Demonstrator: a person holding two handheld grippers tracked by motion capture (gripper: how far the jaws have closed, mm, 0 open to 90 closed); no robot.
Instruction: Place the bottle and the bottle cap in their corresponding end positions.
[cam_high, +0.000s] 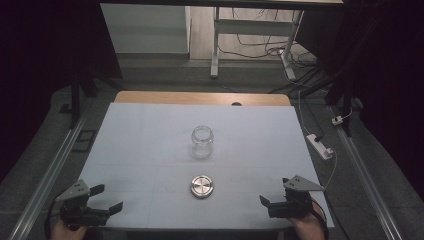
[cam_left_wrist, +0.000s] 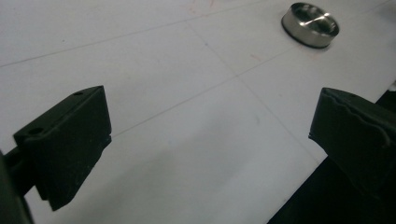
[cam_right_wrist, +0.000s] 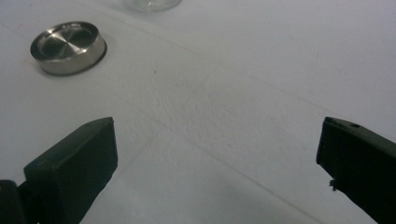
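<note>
Both the left gripper (cam_high: 106, 198) and the right gripper (cam_high: 274, 192) rest with jaws spread wide and holding nothing, while the metal lid (cam_high: 202, 186) lies between the 2, and the glass jar (cam_high: 202, 142) stands upright just beyond it.

jar (cam_high: 202, 141) mid-table | lid (cam_high: 202, 186) before it | claws at near corners

A white-covered table (cam_high: 150, 145) carries a glass jar (cam_high: 202, 142) and a metal lid (cam_high: 202, 186).
</note>
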